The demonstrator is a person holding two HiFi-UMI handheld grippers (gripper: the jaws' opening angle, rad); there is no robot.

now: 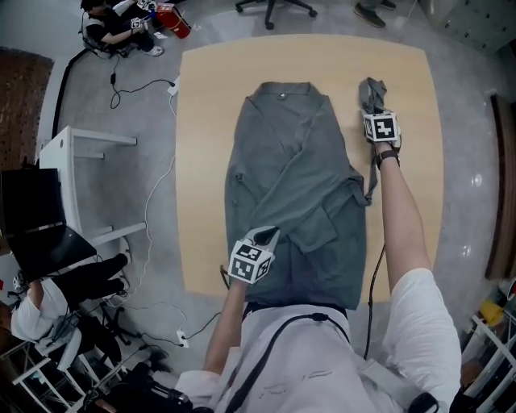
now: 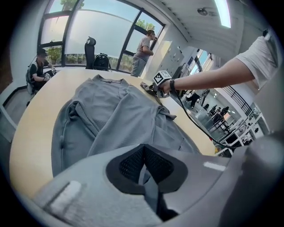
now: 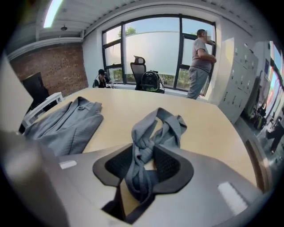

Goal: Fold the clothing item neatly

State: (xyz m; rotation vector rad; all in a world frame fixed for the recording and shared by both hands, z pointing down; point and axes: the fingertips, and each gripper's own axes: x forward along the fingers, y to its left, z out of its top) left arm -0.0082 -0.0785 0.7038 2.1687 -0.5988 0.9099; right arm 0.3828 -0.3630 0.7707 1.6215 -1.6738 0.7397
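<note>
A grey robe-like garment lies spread on the light wood table, collar at the far end, one front panel folded across. My left gripper is at its near hem, shut on a thin strip of the grey fabric; in the left gripper view the strip shows between the pads and the garment stretches away behind. My right gripper is at the table's far right, shut on the garment's knotted grey belt. The belt bunches between the jaws of this gripper and spills forward onto the table.
A white desk and a dark monitor stand left of the table, with cables on the floor. A person sits on the floor at the far left. An office chair stands beyond the table. Another person stands by the window.
</note>
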